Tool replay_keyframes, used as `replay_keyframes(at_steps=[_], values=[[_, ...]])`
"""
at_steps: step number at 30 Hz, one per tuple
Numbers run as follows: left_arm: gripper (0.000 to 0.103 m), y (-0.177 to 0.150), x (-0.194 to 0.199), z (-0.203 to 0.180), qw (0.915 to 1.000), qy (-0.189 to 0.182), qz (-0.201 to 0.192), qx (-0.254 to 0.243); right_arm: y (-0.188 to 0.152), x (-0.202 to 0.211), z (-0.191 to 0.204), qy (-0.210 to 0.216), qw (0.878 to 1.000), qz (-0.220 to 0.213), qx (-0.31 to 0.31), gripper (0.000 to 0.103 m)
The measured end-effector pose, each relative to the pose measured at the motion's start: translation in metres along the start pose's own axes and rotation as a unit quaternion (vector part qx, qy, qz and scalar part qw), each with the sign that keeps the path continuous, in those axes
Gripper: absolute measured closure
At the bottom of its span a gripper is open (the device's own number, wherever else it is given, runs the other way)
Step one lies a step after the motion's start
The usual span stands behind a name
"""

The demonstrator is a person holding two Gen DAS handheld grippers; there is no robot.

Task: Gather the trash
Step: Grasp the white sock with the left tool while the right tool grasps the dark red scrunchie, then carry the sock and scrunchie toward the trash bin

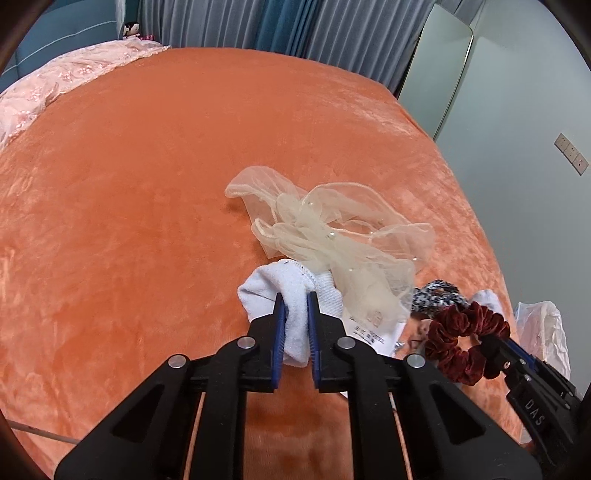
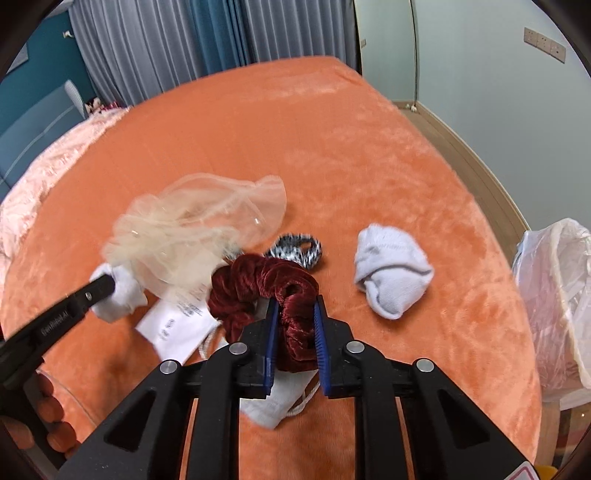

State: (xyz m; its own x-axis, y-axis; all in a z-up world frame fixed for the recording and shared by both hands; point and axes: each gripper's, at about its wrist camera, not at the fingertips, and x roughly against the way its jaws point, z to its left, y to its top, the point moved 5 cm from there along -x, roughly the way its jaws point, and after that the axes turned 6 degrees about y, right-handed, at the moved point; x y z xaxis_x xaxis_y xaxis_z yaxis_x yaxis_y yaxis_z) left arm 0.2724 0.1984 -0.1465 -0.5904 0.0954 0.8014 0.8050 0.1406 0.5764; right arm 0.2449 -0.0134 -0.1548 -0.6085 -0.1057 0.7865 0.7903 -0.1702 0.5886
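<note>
Velvety maroon scrunchie point(image 2: 258, 291) sits clamped in right gripper point(image 2: 295, 306) jaws; left gripper point(image 1: 294, 299) pinches a soft white sock point(image 1: 273, 291) on the plush orange bed point(image 1: 147, 184).

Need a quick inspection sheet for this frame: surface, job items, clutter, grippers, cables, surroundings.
Surface: orange plush blanket over a bed.
Job's things: white sock, dark red velvet scrunchie, balled white sock, black-and-white scrunchie, cream tulle bow, printed paper tag, small white drawstring pouch; plastic-lined bin at the bed's right edge.
Clutter: nothing seen.
Grippers: left gripper shut on white sock; right gripper shut on dark red velvet scrunchie.
Cables: nothing seen.
Surroundings: grey and teal curtains, pink lace bedding, wall switches.
</note>
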Motion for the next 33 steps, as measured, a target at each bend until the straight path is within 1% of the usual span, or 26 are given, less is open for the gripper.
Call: replay_keyframes(at_steps=[4,7,10,14,19,24,26,27,33], values=[[0.092,-0.002,0.031,-0.009,0.9999,-0.005,-0.012,0.001,0.006,0.03,0.0,0.012,1.0,-0.024,-0.001,0.086],[0.092,-0.004,0.051,-0.023,0.9997,-0.011,-0.021,-0.009,0.012,0.054,-0.005,0.014,0.999,-0.045,-0.004,0.086],[0.092,-0.006,0.071,-0.046,0.999,-0.022,-0.032,-0.025,0.017,0.074,-0.016,0.011,0.998,-0.06,-0.011,0.086],[0.092,-0.011,0.096,-0.082,0.9965,-0.046,-0.041,-0.055,0.02,0.102,-0.038,-0.002,0.996,-0.082,-0.025,0.086],[0.092,-0.02,0.117,-0.136,0.9911,-0.074,-0.049,-0.099,0.021,0.137,-0.081,-0.024,0.992,-0.108,-0.058,0.086],[0.092,-0.035,0.131,-0.195,0.9817,-0.106,-0.05,-0.15,0.016,0.168,-0.132,-0.05,0.985,-0.128,-0.101,0.086],[0.092,-0.043,0.135,-0.219,0.9763,-0.123,-0.048,-0.171,0.013,0.178,-0.153,-0.059,0.982,-0.133,-0.12,0.086],[0.092,-0.046,0.135,-0.23,0.9738,-0.131,-0.046,-0.18,0.008,0.184,-0.169,-0.067,0.979,-0.136,-0.135,0.086],[0.092,-0.071,0.138,-0.29,0.9578,-0.177,-0.033,-0.224,-0.01,0.205,-0.221,-0.092,0.968,-0.144,-0.182,0.086]])
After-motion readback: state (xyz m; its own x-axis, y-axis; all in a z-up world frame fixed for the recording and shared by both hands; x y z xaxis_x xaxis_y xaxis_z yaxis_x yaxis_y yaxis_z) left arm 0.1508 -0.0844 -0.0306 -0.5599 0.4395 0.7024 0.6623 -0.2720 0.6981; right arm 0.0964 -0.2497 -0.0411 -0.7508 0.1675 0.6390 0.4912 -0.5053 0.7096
